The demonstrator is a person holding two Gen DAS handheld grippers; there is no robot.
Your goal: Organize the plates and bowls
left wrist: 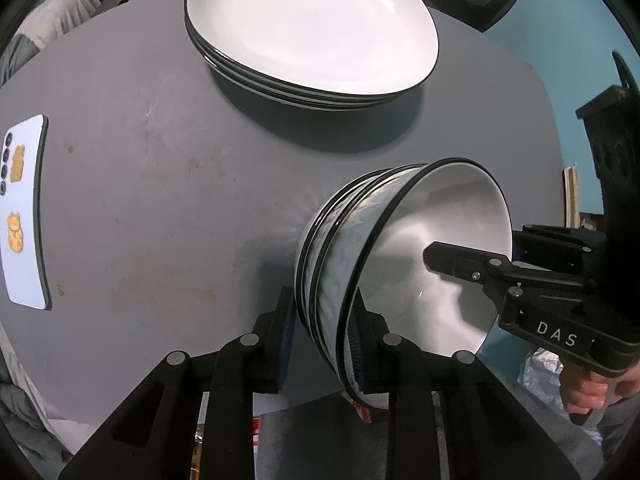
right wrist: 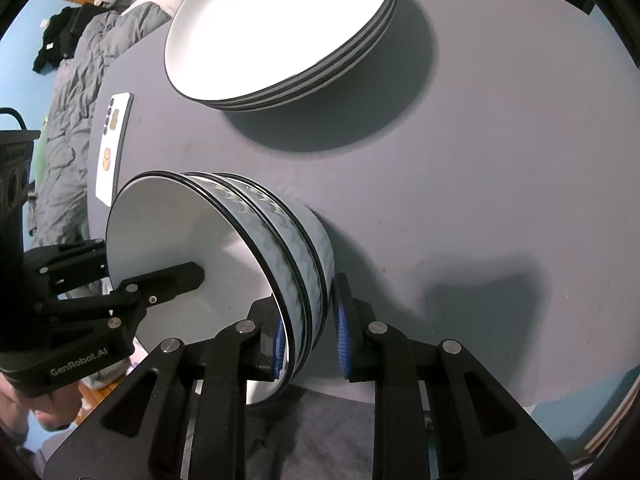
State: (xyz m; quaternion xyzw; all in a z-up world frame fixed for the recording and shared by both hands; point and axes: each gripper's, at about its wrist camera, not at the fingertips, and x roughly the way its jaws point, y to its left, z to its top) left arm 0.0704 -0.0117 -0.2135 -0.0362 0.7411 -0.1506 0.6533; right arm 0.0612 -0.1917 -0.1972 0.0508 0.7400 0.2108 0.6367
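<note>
Gripping opposite rims of one nested stack of bowls (left wrist: 400, 248), both tools work together near the desk's (left wrist: 160, 200) front edge. The landmark here is the stack of plates (left wrist: 312, 32), white with dark rims, which sits toward the far side of the desk; the bowls are on the near side of the plates, apart from them, with bare grey desk between. The left tool (left wrist: 326, 344) pinches the rim of the bowls: one blue pad lies inside the top bowl and the other finger stands outside the wall, though whether that outer pad touches is hard to tell. The right tool (right wrist: 310, 340) takes the other side of the rim in the same way, one finger inside and one outside, with its outer pad close to the patterned wall. The left wrist view shows the right tool's inner finger (left wrist: 460, 260) lying across the white inside of the top bowl, and a hand (left wrist: 592, 392) holding its handle. The bowls carry a pale blue wave pattern and dark rims (right wrist: 296, 256). A phone (left wrist: 24, 212) lies face down on the desk, to the left of the plates and well apart from them. A rumpled grey blanket (right wrist: 76, 88) shows beyond the desk's left edge.
</note>
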